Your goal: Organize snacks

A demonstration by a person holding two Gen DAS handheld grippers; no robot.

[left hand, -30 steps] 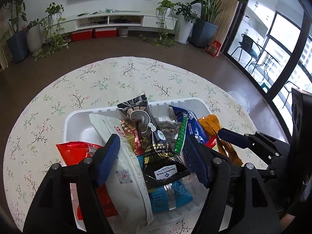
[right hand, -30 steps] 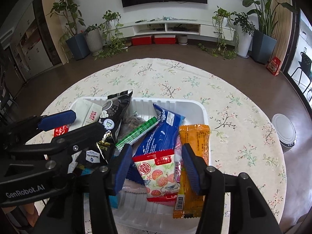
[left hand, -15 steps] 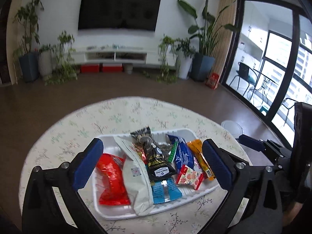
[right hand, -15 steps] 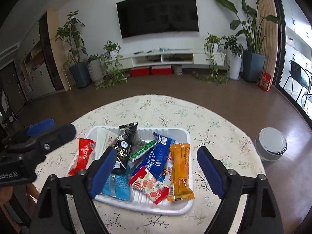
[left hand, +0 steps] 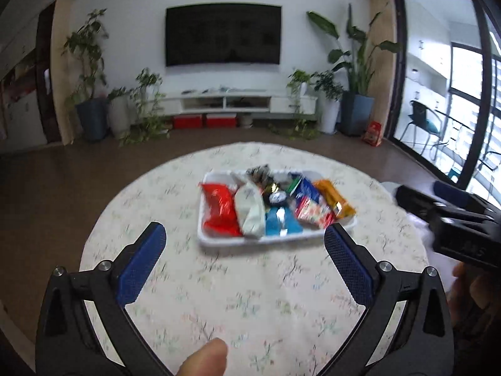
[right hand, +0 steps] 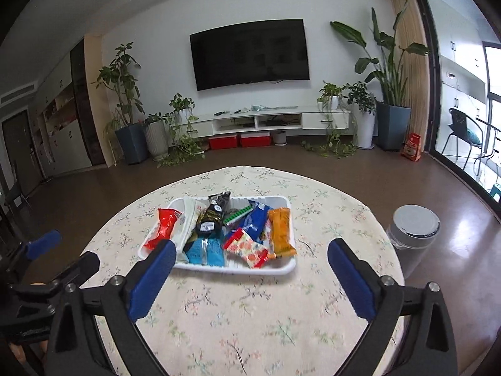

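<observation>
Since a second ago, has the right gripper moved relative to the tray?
Yes. The right gripper has pulled back and up from the white tray, which now lies beyond its fingertips; its jaws have just been opening, empty.

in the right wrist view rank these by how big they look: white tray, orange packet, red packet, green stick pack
1. white tray
2. orange packet and red packet: these look about alike, and the red one is partly hidden, so no ranking between them
3. green stick pack, clearly the smallest
</observation>
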